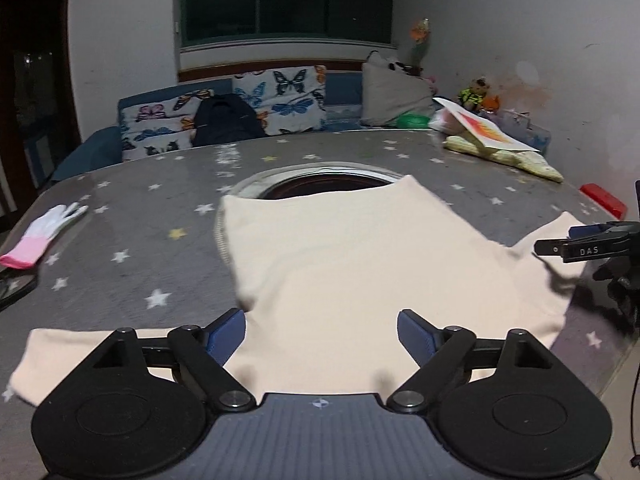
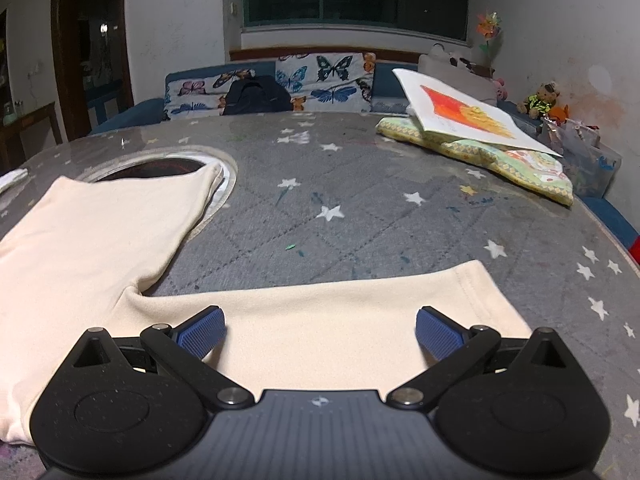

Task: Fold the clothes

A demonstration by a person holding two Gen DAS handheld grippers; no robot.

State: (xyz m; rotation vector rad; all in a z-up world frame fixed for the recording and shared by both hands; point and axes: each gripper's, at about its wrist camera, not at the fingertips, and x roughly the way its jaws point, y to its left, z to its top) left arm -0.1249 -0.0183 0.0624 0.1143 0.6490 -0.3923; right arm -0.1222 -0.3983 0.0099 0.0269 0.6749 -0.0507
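A cream long-sleeved shirt lies flat on the grey star-patterned table cover. My left gripper hovers open over the shirt's near edge, with cloth below the gap and nothing pinched between the blue pads. One sleeve runs out to the left under it. In the right wrist view the shirt body lies at the left and the other sleeve stretches across to the right. My right gripper stands open above that sleeve, gripping nothing. It also shows side-on as the right gripper at the shirt's right sleeve.
A round hole in the table lies partly under the shirt's far edge. A pink-and-white glove rests at the left. An orange painting on paper sits on a folded quilted cloth at the far right. A red object sits at the right rim.
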